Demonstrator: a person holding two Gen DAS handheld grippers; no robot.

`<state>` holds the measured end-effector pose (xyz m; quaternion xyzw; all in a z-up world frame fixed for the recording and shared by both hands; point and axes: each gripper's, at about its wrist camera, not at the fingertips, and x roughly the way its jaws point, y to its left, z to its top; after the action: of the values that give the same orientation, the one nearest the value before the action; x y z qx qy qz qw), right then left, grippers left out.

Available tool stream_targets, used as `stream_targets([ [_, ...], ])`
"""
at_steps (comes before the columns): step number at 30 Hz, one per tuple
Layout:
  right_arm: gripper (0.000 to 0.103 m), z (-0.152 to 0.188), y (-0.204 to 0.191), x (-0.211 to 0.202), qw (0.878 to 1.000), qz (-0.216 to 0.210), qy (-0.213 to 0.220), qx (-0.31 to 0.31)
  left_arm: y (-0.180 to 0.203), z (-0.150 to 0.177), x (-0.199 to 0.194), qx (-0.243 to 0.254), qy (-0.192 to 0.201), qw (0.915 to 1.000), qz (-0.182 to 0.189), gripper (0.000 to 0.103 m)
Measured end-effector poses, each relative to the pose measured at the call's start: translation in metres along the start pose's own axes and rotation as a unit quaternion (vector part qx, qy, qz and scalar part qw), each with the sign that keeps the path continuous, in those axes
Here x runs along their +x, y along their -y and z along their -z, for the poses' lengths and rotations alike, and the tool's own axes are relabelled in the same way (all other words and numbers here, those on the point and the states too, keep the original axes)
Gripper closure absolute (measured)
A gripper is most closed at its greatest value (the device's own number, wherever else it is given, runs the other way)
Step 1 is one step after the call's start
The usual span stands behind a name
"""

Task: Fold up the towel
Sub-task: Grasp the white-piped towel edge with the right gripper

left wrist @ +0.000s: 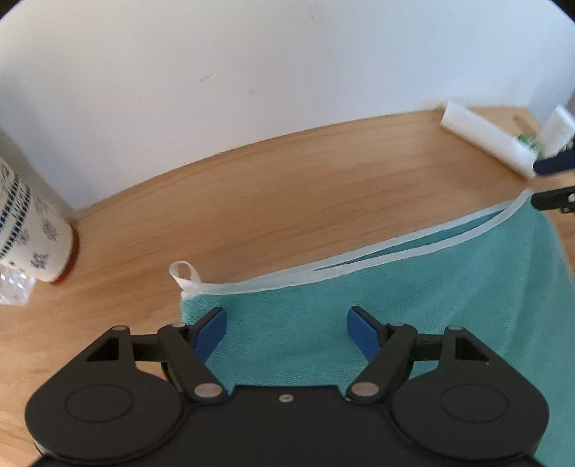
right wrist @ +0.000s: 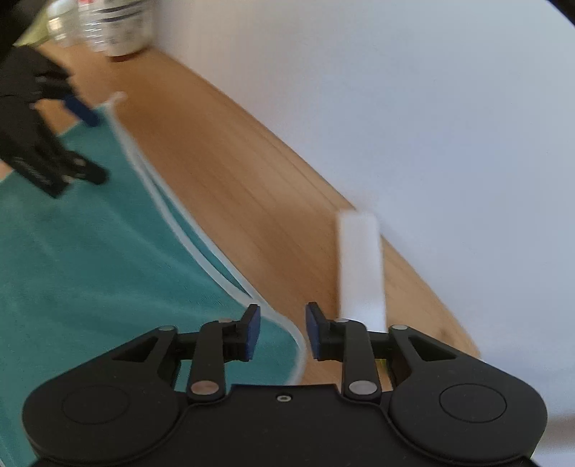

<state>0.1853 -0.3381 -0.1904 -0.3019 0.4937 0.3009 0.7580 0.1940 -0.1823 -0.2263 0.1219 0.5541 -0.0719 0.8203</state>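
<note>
While no legible writing shows, the folded teal towel (left wrist: 359, 316) lies on the counter (left wrist: 251, 208), left gripper (left wrist: 286, 332) fingers wide apart and empty, right gripper (right wrist: 282, 332) fingers parted, empty, white block (right wrist: 361, 266) at 1 o'clock.

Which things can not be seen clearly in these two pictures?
- Towel: near part hidden by the left hand-held gripper body in the left view; cut off at the left edge in the right view.
- Cup: cut by the left edge, left view.
- Bottles: blurred, cut by the top edge, right view.
- White bar: blurred; nature unclear.
</note>
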Motion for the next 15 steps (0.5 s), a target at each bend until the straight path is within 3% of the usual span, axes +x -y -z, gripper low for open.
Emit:
stream_targets([
  [6,0.064,-0.014,-0.008,0.027,0.997,-0.055,-0.044,-0.013,-0.003,0.003,-0.003,0.006,0.016,0.9998,-0.011,0.026],
  [7,0.074,-0.015,-0.006,0.027,0.997,-0.055,-0.046,-0.007,-0.003,0.005,-0.004,0.012,0.023,0.9995,-0.019,0.026],
  [8,0.097,-0.017,-0.004,0.027,0.997,-0.055,-0.047,-0.001,-0.005,0.006,-0.004,0.013,0.028,0.9993,-0.022,0.026],
  [9,0.103,-0.018,-0.002,0.027,0.997,-0.055,-0.048,0.005,-0.007,0.006,-0.004,0.010,0.029,0.9993,-0.020,0.026],
  [15,0.102,-0.023,0.003,0.026,0.997,-0.056,-0.056,0.015,-0.014,0.006,-0.002,0.001,0.040,0.9988,-0.028,0.024],
])
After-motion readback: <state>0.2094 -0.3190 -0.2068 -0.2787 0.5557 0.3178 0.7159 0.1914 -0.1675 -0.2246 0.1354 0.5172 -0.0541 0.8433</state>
